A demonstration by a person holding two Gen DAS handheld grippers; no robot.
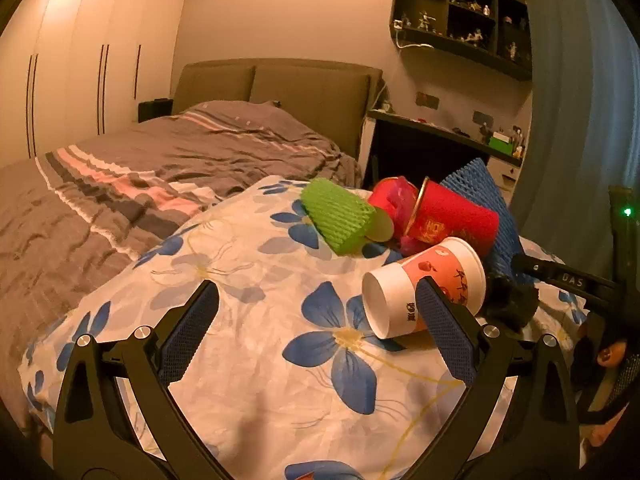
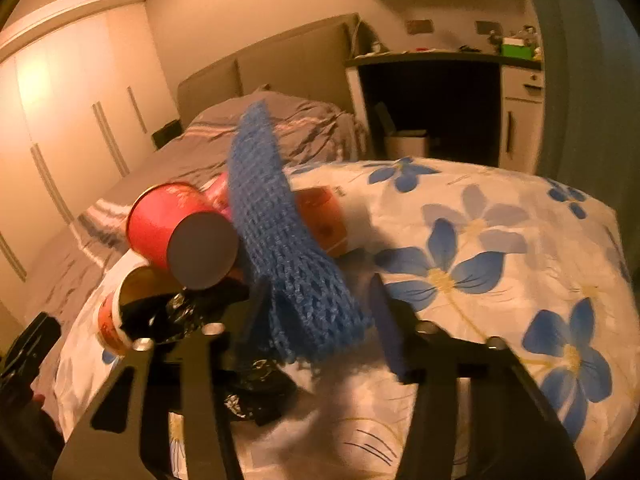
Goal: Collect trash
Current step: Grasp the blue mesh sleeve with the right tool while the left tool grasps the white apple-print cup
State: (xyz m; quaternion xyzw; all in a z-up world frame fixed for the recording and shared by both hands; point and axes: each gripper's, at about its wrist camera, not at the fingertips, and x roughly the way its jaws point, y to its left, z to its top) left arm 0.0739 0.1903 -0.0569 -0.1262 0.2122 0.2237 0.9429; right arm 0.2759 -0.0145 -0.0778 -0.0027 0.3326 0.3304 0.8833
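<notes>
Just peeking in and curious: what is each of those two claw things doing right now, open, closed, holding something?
Left gripper: open, holding nothing.
Right gripper: jaws around the blue foam net; whether they press on it cannot be told.

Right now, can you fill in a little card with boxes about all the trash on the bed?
place: flowered quilt on a bed
trash: green foam net, red cup, white cup, blue foam net, black wrapper
cups: both lying on their sides
left gripper: open, holding nothing, white cup just ahead
right gripper: blue foam net between its fingers; grip unclear
</notes>
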